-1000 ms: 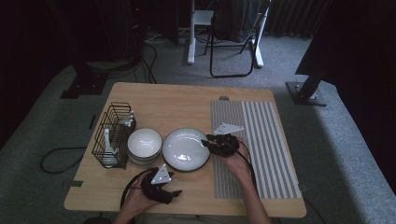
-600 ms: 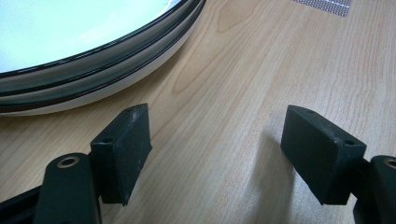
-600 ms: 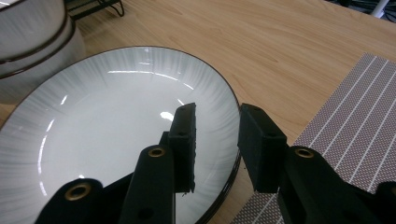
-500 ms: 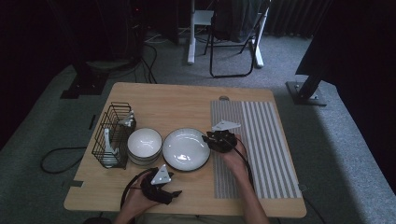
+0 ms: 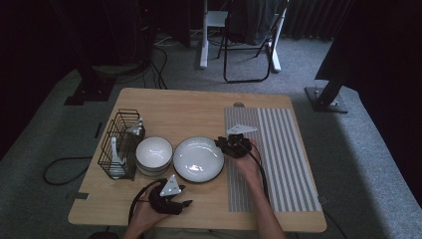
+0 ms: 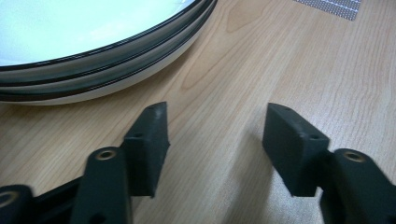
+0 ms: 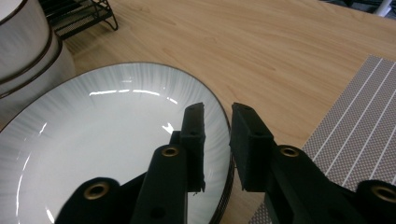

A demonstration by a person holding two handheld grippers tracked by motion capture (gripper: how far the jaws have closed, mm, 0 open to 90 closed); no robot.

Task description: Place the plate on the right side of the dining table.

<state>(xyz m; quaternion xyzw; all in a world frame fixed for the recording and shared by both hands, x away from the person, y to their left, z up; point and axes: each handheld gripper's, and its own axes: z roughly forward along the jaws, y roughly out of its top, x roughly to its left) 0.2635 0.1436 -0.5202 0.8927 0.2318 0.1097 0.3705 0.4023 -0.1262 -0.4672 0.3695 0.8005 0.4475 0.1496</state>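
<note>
The right gripper (image 7: 217,140) is closing its jaws over the right rim of the top plate (image 5: 198,158), one jaw above the white inside and one outside the edge; a narrow gap is remaining, and I cannot tell if the pads are already pressing the rim. The plate is lying on a small stack of the same plates in the middle of the wooden table (image 5: 199,107), just left of the striped grey mat (image 5: 278,149). As I judge it, the work is only beginning: the plate is not lifted yet, and taking it away from the stack is what is left. The left gripper (image 6: 212,140) is resting low at the front edge of the table, its jaws closing a little with nothing between them, only bare wood. The plates are glossy white ceramic, round and shallow, with a thin dark line on the rim. Beside them are standing stacked bowls (image 5: 154,155) and a black wire rack (image 5: 119,144).
</note>
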